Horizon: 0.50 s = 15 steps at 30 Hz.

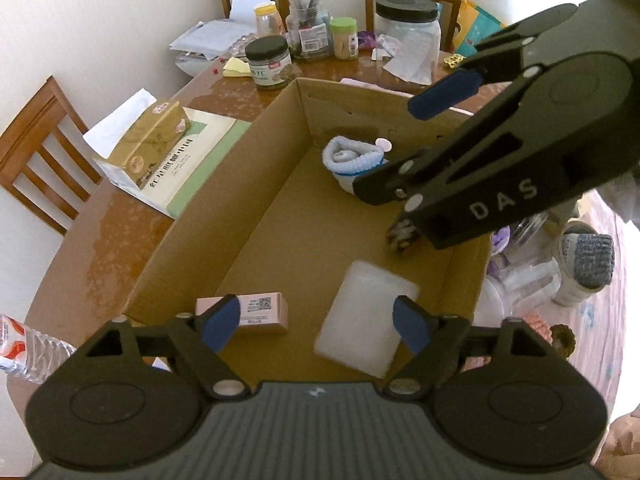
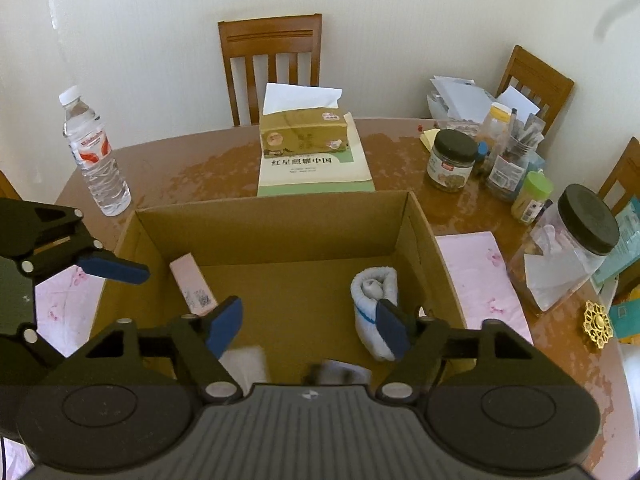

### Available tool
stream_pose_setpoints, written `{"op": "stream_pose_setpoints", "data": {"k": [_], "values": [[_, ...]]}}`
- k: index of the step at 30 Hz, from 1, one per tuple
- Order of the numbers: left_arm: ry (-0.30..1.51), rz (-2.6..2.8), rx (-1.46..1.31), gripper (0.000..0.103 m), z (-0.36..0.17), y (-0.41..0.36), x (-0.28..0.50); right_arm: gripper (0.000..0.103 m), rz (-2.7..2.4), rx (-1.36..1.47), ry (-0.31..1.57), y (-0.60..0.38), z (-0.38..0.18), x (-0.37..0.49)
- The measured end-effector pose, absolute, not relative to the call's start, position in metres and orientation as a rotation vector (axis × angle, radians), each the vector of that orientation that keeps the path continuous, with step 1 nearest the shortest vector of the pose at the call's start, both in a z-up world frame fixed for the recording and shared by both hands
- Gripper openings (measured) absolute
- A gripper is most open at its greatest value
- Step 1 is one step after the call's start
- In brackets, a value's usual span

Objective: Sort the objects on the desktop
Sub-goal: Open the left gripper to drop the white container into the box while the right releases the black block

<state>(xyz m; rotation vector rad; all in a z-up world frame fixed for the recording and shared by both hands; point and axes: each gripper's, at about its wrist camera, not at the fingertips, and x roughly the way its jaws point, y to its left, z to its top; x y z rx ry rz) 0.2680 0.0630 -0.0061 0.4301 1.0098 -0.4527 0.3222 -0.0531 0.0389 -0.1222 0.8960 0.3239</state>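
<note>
1. The right tool (image 2: 310, 326) fills the lower frame, its blue pads spread apart with nothing between them, over an open cardboard box (image 2: 272, 210).
2. Inside the box: a pink carton (image 2: 192, 286) at left, a rolled white sock (image 2: 374, 300) at right, a white pad (image 2: 244, 364) near the bottom.
3. The left tool (image 2: 114, 266) enters at the left edge.
4. On the worktop (image 2: 192, 168) behind: a water bottle (image 2: 94, 156) upper left, a tissue box (image 2: 302, 132) at centre, jars at right.
</note>
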Motion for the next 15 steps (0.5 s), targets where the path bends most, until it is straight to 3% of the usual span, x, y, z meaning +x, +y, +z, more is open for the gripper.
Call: {"op": "stream_pose_setpoints", "data": {"k": [15], "values": [[0.978,-0.46,0.442,0.087,0.005,0.058,0.24,0.087,0.319,-0.113,0.899,-0.068,0.042,0.299]]}}
